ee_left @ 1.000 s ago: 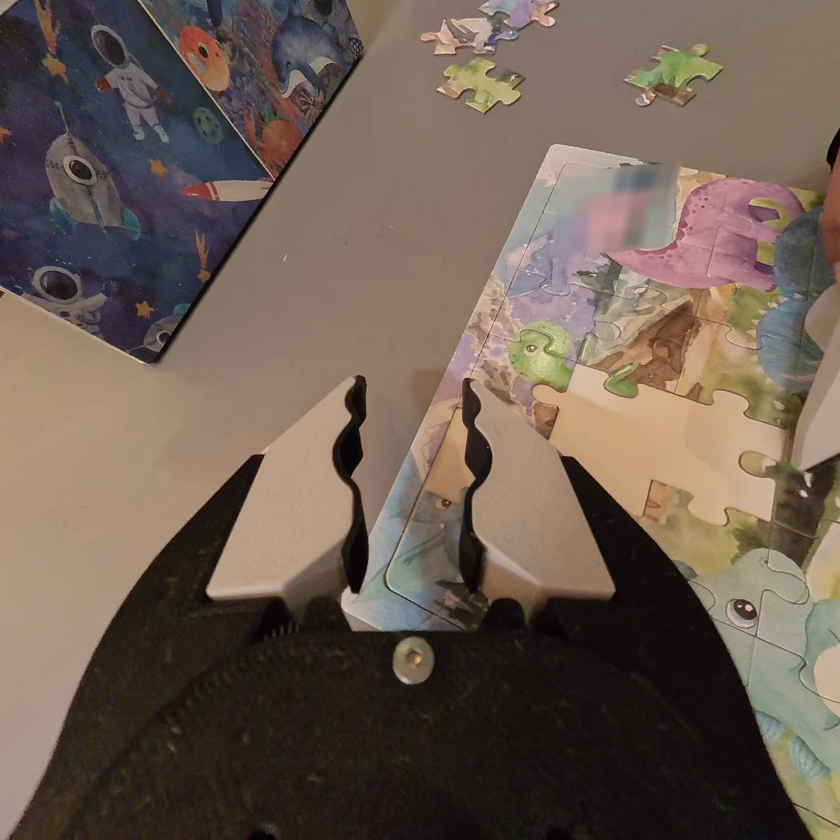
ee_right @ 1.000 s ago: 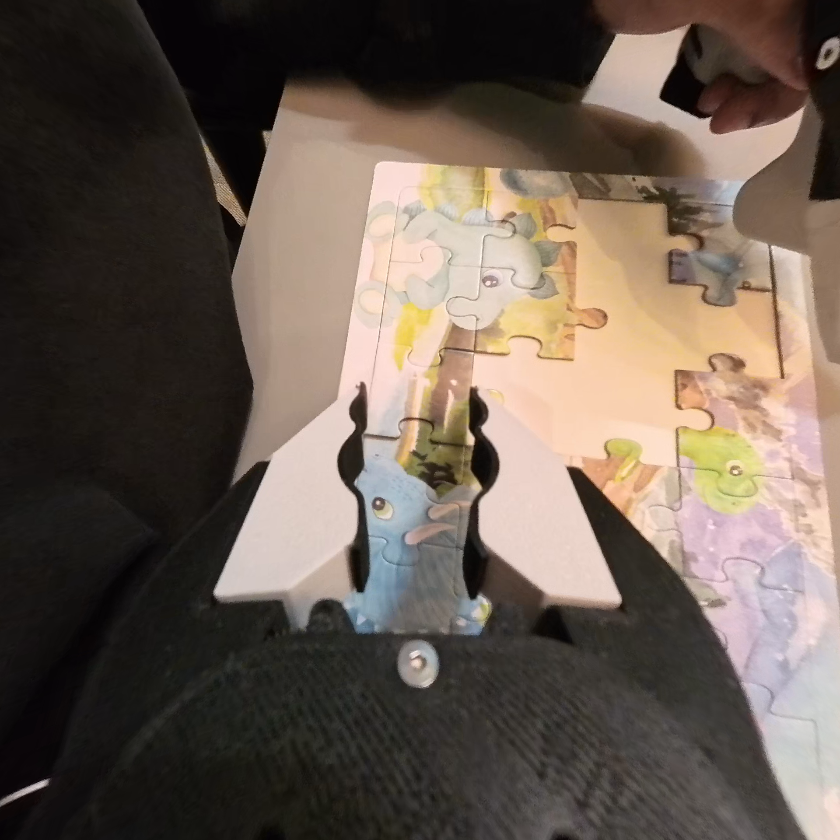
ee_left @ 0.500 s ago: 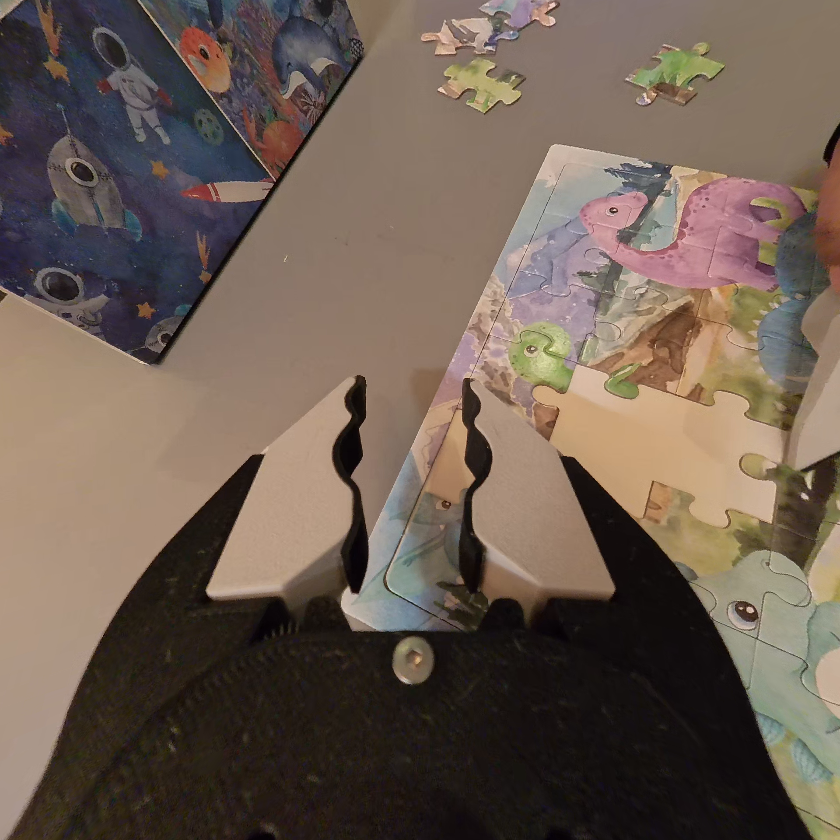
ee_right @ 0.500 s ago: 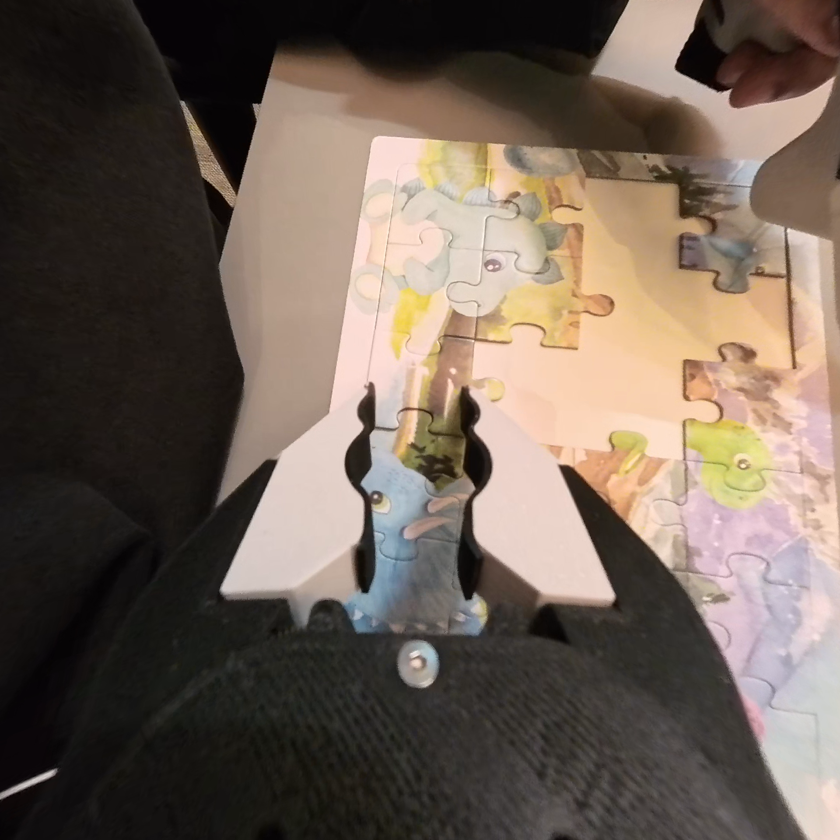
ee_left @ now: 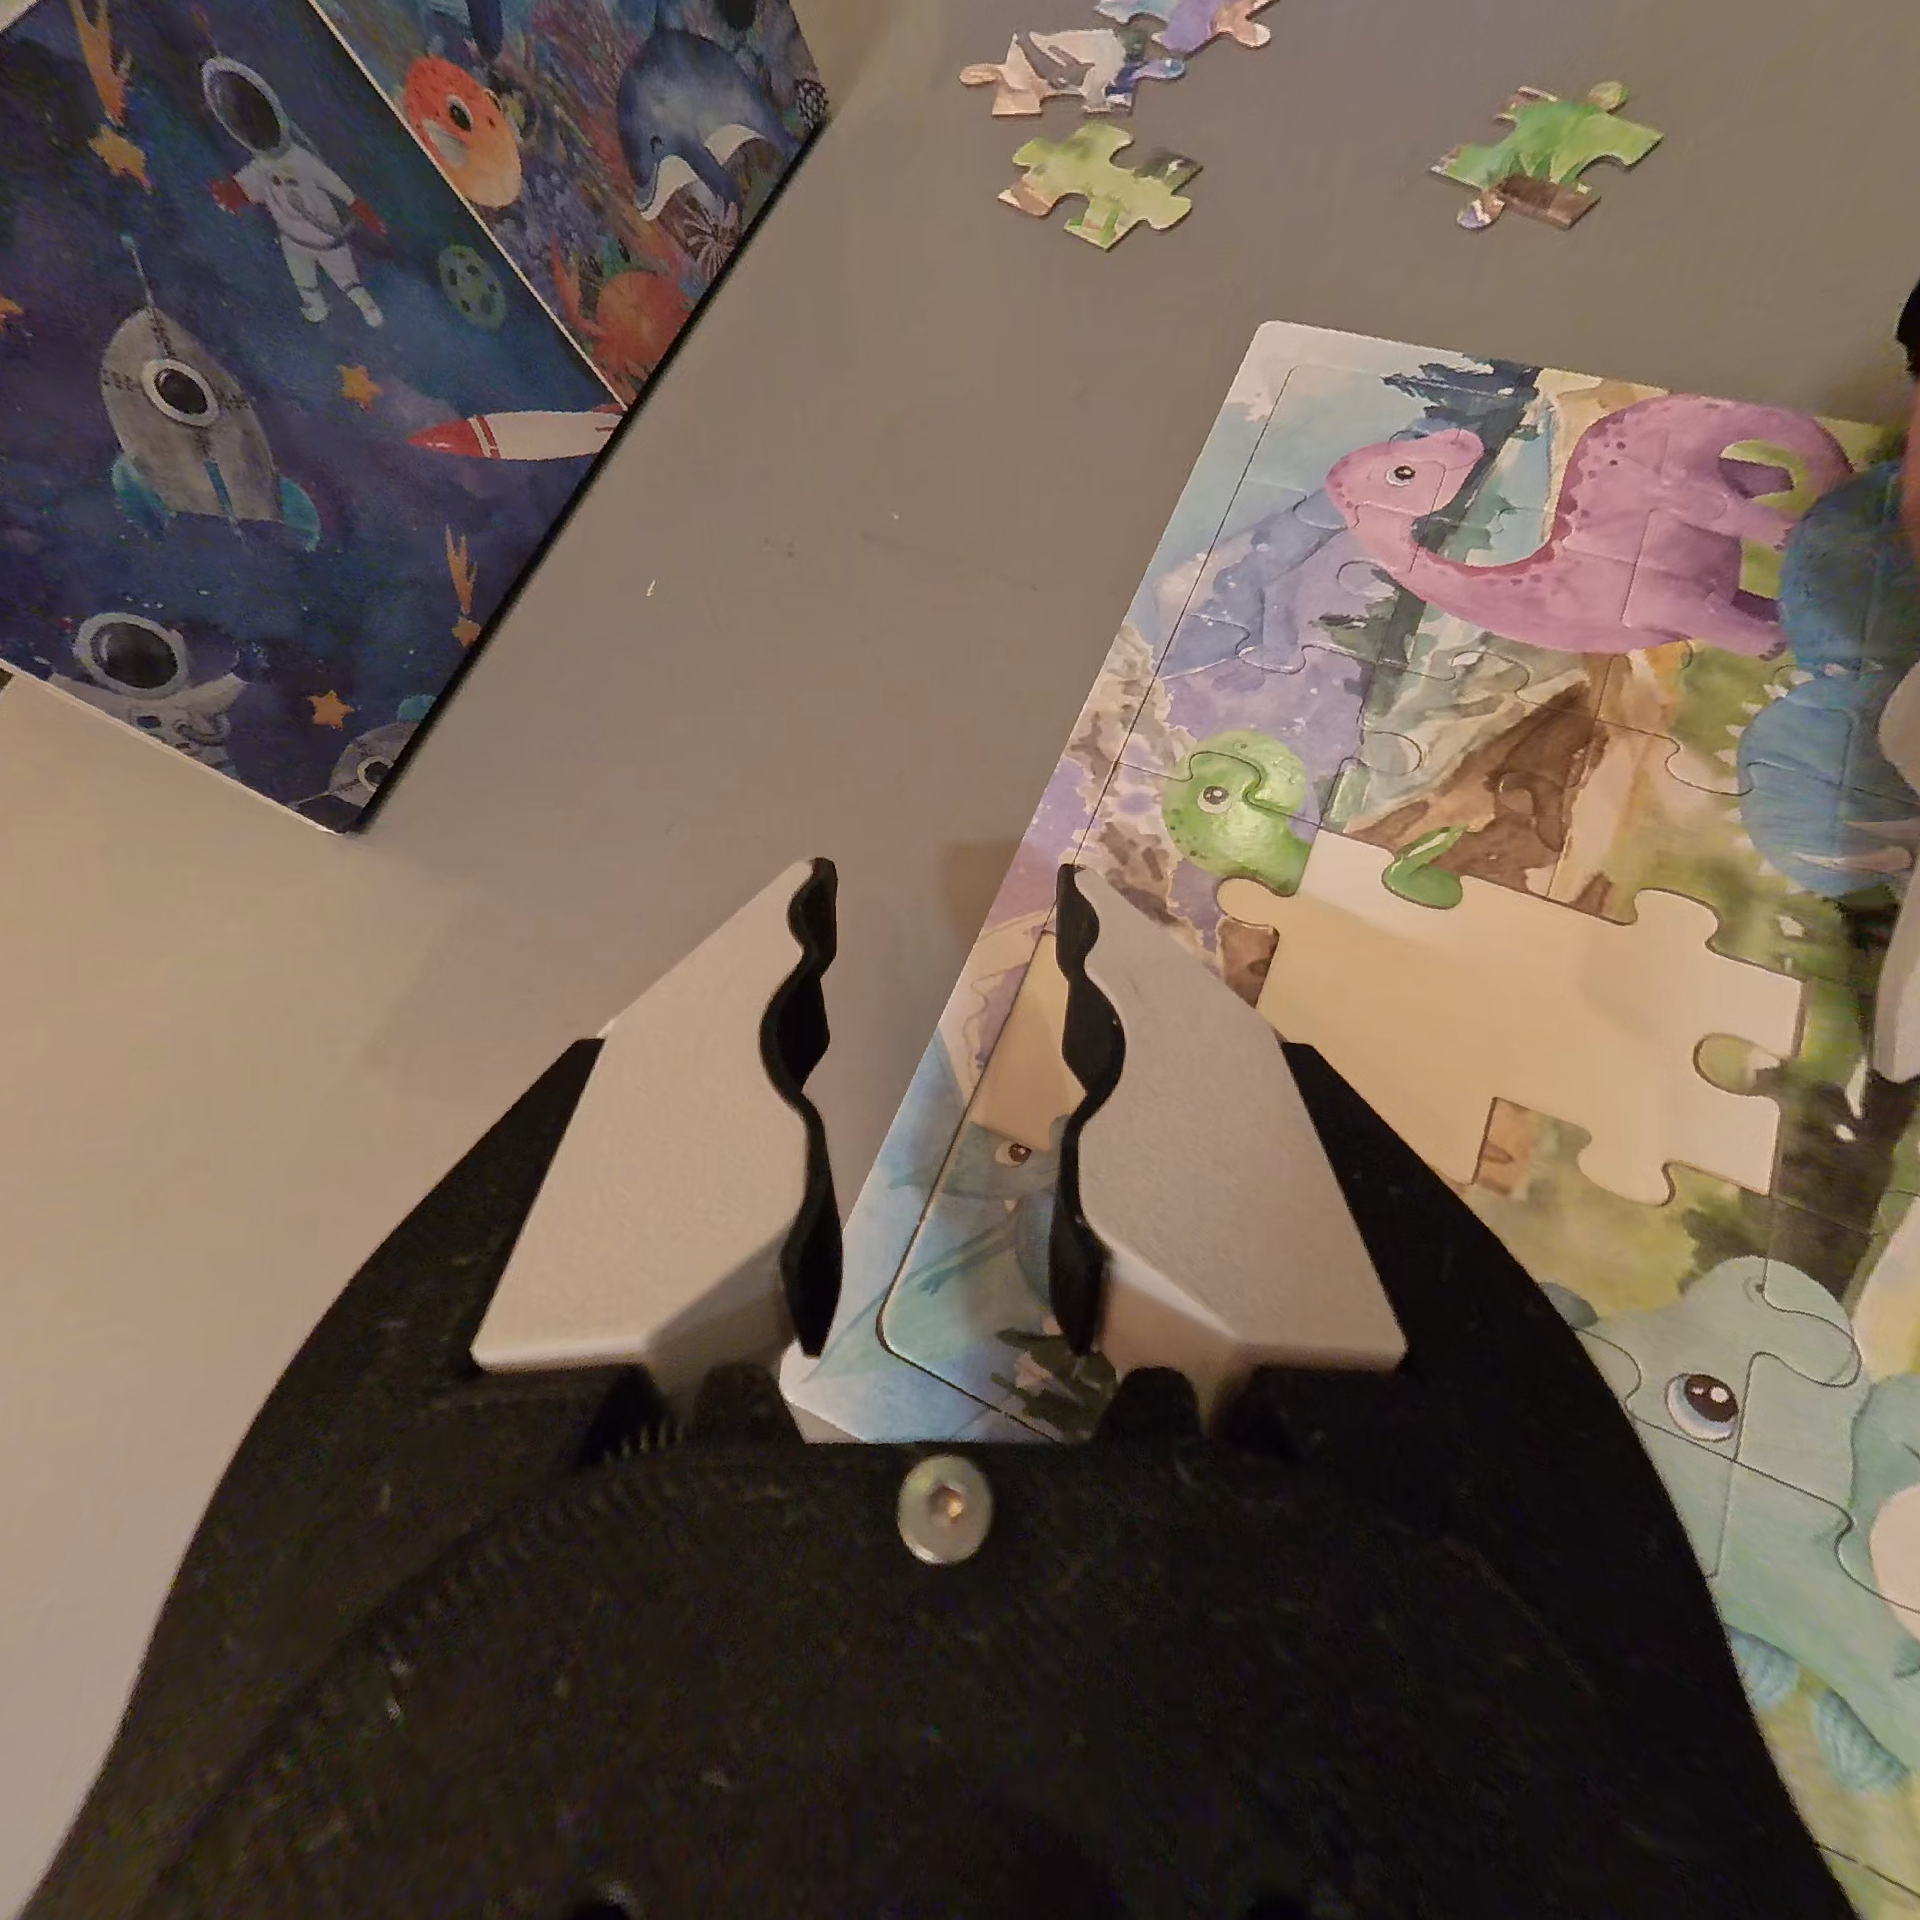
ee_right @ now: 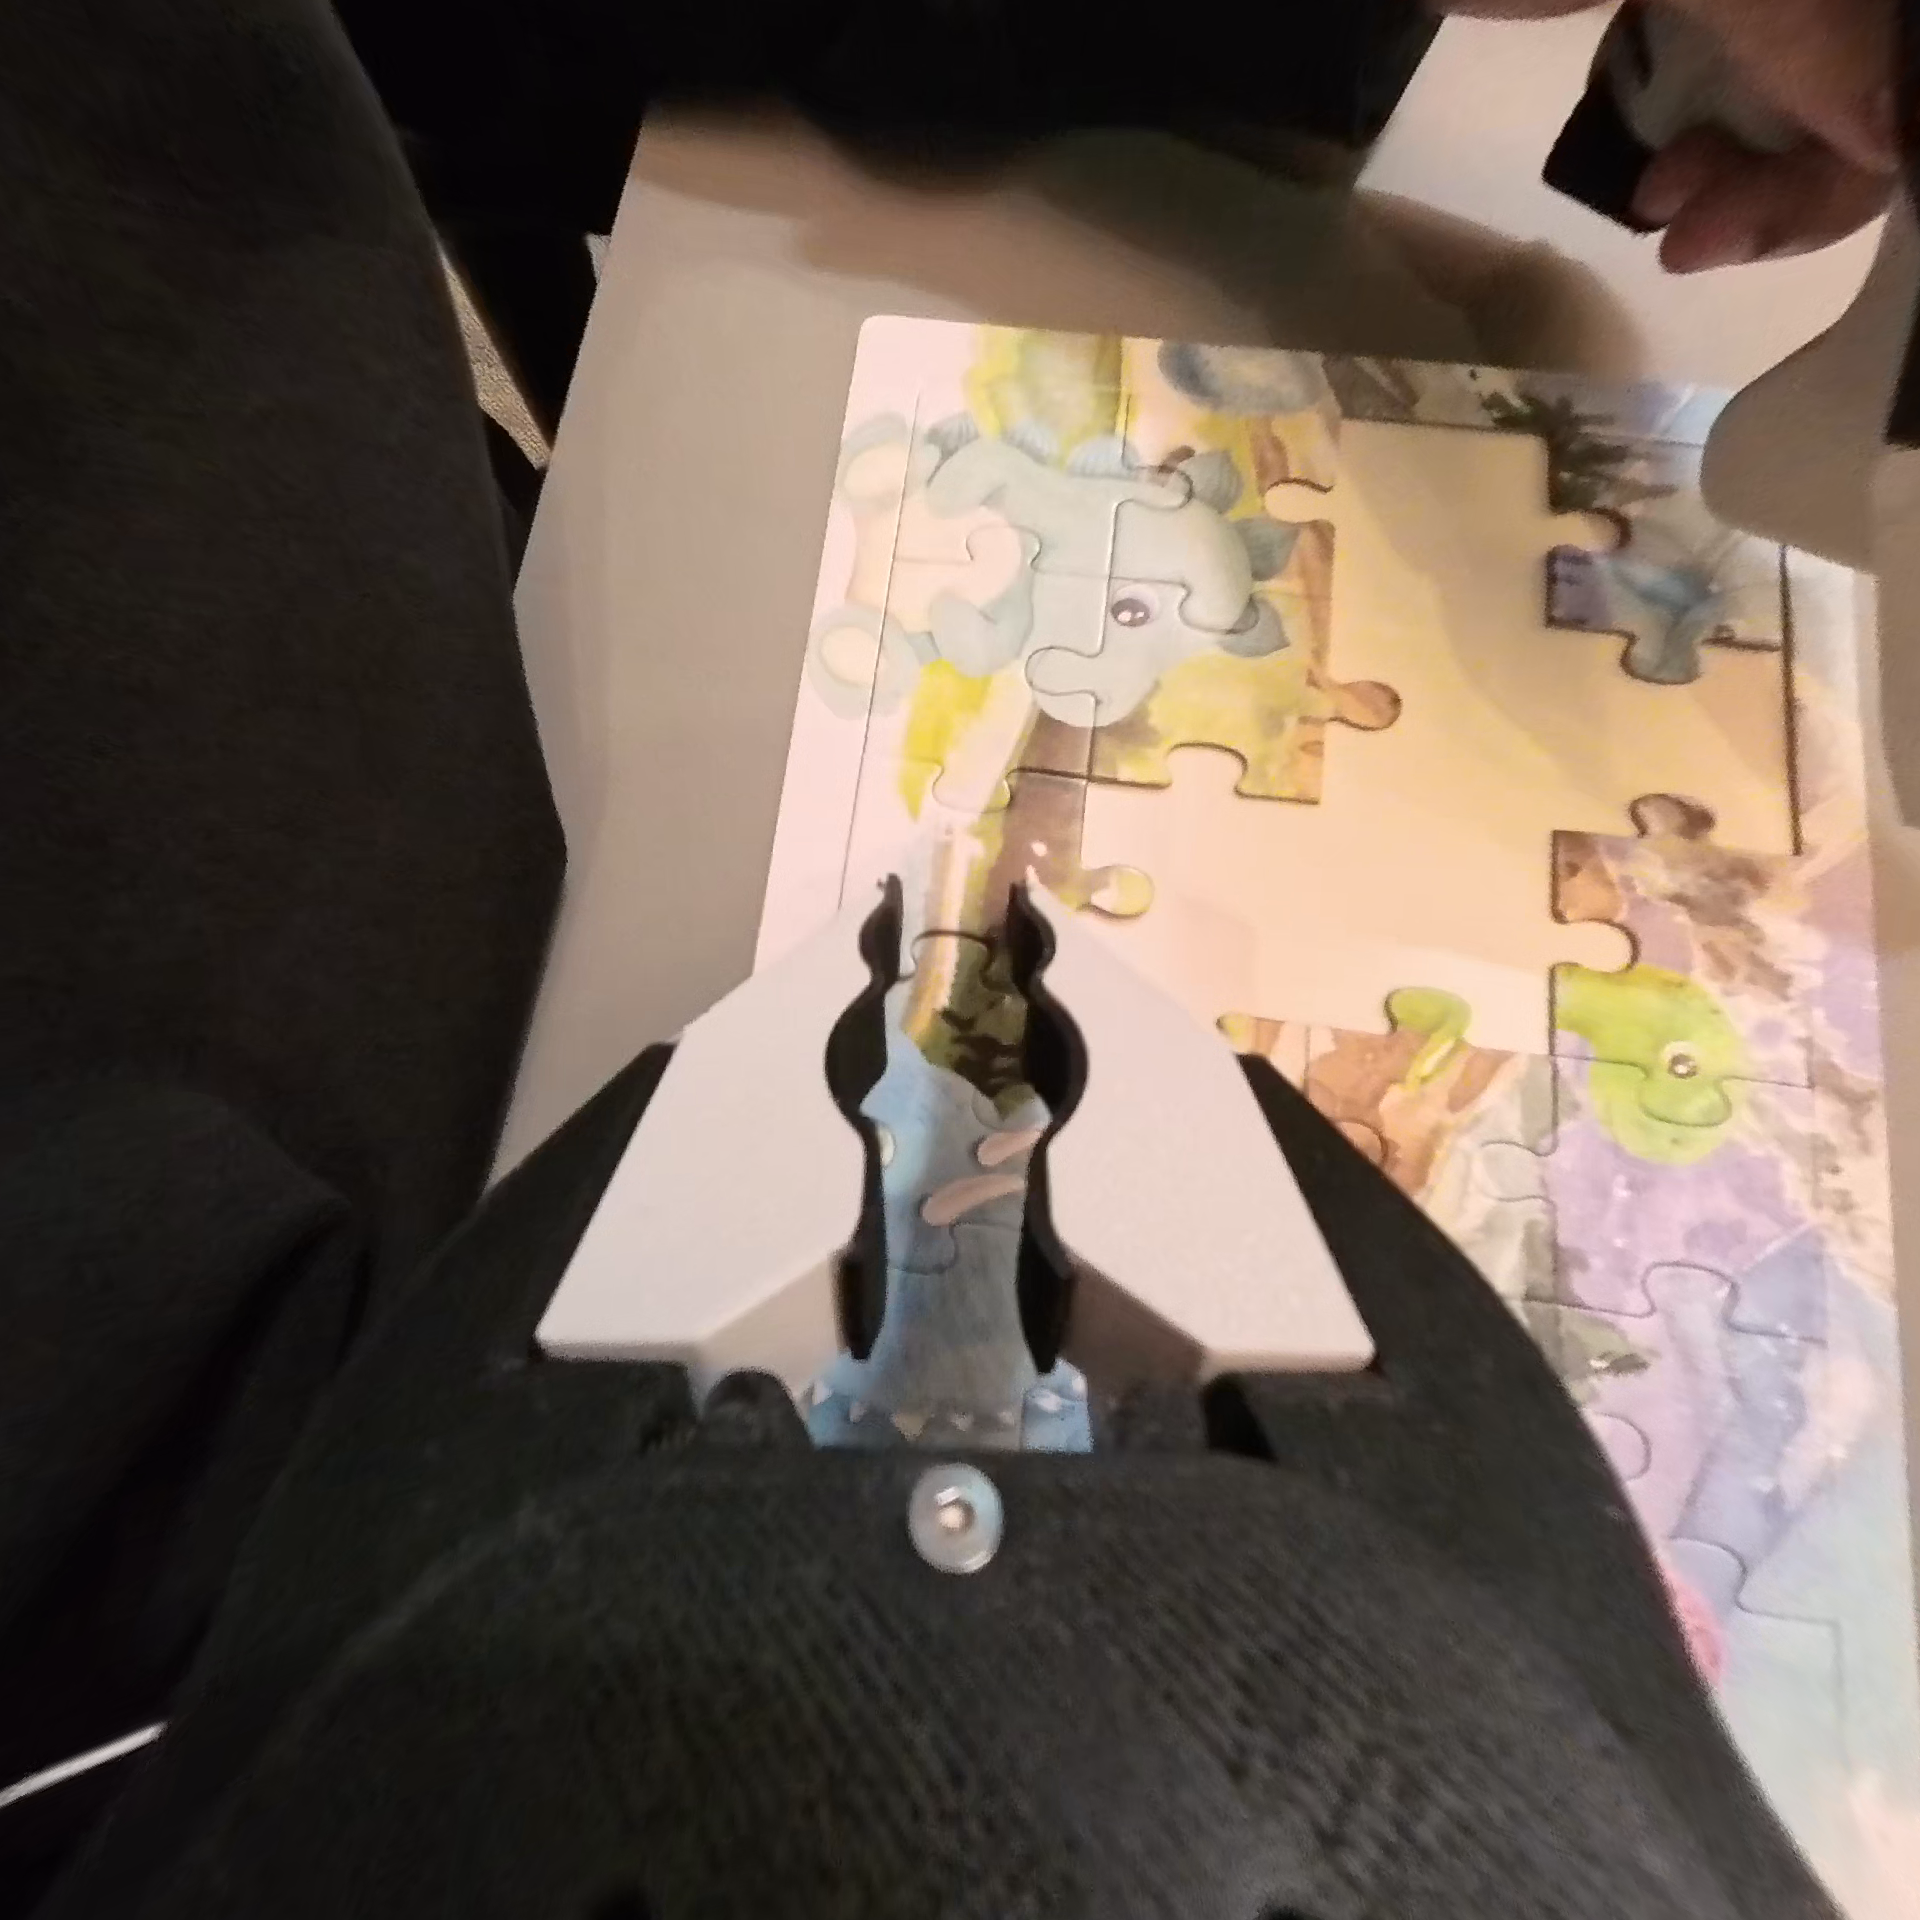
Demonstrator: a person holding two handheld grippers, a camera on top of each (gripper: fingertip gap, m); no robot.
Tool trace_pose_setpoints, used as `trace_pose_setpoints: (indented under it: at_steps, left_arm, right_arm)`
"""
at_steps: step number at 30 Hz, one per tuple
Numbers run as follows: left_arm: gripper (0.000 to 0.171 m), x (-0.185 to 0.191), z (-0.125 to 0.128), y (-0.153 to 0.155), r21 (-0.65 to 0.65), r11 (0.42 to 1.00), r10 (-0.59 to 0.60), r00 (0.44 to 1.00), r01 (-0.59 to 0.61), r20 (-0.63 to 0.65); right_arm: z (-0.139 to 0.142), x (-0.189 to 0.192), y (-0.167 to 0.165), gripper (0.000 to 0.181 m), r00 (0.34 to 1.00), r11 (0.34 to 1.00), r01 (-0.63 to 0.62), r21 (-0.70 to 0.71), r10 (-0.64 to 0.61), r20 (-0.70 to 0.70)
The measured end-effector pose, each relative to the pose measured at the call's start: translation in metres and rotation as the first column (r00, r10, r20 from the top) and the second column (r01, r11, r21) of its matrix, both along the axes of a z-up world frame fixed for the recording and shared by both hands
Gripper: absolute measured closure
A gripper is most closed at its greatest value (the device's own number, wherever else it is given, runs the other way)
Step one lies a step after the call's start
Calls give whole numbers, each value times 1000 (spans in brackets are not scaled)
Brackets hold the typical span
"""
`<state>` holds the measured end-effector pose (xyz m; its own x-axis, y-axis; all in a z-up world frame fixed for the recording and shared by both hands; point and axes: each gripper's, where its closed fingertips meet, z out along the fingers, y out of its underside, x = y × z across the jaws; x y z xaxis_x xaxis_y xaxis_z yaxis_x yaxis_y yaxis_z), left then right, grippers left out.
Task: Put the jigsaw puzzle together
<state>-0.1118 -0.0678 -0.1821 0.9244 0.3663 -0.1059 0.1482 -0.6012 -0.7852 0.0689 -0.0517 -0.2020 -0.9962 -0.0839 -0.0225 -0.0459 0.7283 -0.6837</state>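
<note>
The dinosaur puzzle board (ee_left: 1276, 353) lies on the grey table, mostly filled, with a bare cream gap (ee_left: 1507, 1039) in its middle. My left gripper (ee_left: 945, 883) is open and empty, low over the board's left edge. In the right wrist view the board (ee_right: 873, 520) shows the same gap (ee_right: 1455, 779). My right gripper (ee_right: 956, 899) hovers over the blue dinosaur part (ee_right: 935, 1195), jaws narrowed with a small gap and nothing between them. Its white finger (ee_left: 1901, 935) shows at the right edge of the left wrist view.
Loose pieces lie on the table beyond the board: a green one (ee_left: 1101, 182), a green-brown one (ee_left: 1548, 156), and several pale ones (ee_left: 1081, 78). A space puzzle (ee_left: 260, 364) and a sea puzzle (ee_left: 623, 125) lie at far left. A hand (ee_right: 1766, 156) holds the left gripper. About 15 cm separates my left fingertips from the space puzzle (ee_left: 260, 364).
My right gripper's jaws have closed in noticeably while it stays over the blue dinosaur. The left gripper has not moved.
</note>
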Motion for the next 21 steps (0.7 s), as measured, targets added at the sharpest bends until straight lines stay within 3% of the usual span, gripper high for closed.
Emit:
trace_pose_setpoints:
  at_steps: [12,21]
  left_arm:
    - [130,0,1,0,-4,1000,0,1000,0,-6]
    - [130,0,0,0,-7,1000,0,1000,0,-9]
  right_arm:
    - [-5,-9,9,181,1000,999,24,25,-24,-6]
    - [-4,-12,11,181,999,999,47,27,-48,26]
